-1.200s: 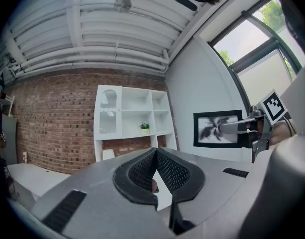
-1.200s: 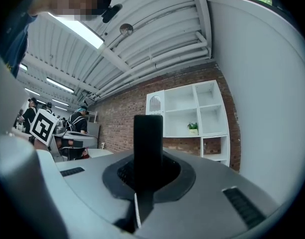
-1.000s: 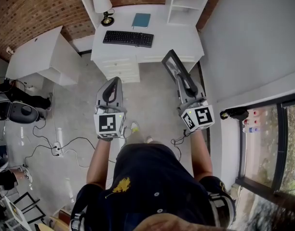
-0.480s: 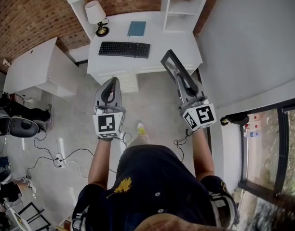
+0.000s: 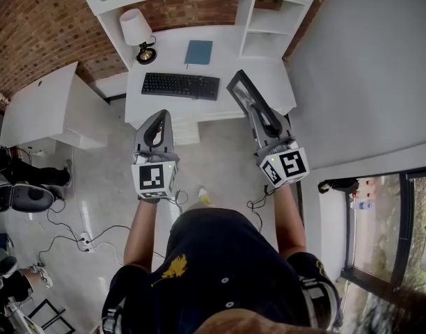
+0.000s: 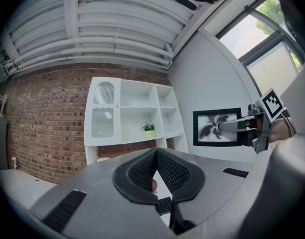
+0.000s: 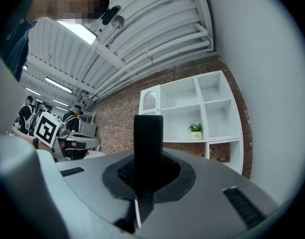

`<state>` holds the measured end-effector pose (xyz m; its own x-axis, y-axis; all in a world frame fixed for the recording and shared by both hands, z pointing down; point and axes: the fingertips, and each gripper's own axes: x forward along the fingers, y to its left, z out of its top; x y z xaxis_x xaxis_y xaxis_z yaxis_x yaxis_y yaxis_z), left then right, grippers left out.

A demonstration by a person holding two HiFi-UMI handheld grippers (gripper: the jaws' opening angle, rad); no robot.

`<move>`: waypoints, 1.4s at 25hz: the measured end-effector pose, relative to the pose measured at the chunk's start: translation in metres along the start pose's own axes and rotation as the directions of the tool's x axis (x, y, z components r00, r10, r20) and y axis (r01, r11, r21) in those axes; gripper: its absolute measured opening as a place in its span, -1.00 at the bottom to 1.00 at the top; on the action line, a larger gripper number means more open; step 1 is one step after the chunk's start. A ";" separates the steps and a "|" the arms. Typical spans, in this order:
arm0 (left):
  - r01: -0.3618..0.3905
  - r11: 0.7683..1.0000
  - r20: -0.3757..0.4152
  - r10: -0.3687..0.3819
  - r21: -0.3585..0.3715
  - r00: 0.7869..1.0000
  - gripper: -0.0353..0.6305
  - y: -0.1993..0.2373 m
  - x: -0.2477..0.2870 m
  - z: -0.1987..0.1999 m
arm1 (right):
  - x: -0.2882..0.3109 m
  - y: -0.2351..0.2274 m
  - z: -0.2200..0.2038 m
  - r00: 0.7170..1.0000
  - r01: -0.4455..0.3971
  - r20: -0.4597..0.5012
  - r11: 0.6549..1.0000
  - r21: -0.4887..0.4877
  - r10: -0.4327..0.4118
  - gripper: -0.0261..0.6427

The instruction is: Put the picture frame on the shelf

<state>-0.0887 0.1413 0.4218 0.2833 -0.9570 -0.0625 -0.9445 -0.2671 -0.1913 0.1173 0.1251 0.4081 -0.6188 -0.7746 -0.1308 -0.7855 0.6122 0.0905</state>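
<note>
Clamping black-rimmed rectangular picture frame [image 5: 241,89] in jaws of R gripper [image 5: 264,119], white cubby shelf [image 5: 267,21] far ahead. Holding L gripper [image 5: 159,121] closed, empty.

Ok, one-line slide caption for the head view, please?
Right tool grips the black picture frame before the white desk and shelf; left tool shut, empty, beside it.

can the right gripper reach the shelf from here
Probably not yet: the right gripper holds the picture frame back from the shelf, with the desk between them; otherwise nothing blocks it.
</note>
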 end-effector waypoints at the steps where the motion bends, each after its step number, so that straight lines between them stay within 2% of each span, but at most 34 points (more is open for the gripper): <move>1: 0.000 1.000 0.003 0.000 -0.002 1.000 -0.84 0.007 0.007 -0.002 | 0.010 -0.001 -0.001 1.000 -0.001 0.000 1.000 -0.002 0.001 -0.88; 9: 0.026 0.999 0.020 -0.026 -0.020 0.999 -0.84 0.063 0.064 -0.018 | 0.090 -0.007 -0.012 1.000 0.001 -0.020 1.000 0.015 -0.001 -0.88; 19: 0.029 0.999 0.012 -0.028 -0.035 1.000 -0.84 0.103 0.132 -0.036 | 0.159 -0.035 -0.031 0.998 -0.009 -0.056 1.000 0.021 0.010 -0.88; 28: -0.027 0.999 -0.009 0.027 -0.021 1.000 -0.84 0.116 0.235 -0.050 | 0.238 -0.114 -0.049 0.997 -0.075 -0.030 0.997 0.031 0.076 -0.88; 35: -0.092 0.996 -0.020 0.092 0.016 0.996 -0.84 0.124 0.327 -0.031 | 0.307 -0.184 -0.048 0.978 -0.210 0.006 0.973 0.093 0.211 -0.88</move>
<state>-0.1179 -0.2087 0.4077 0.1915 -0.9797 -0.0599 -0.9638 -0.1761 -0.2003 0.0716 -0.2332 0.3991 -0.7702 -0.6273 -0.1151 -0.6335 0.7734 0.0237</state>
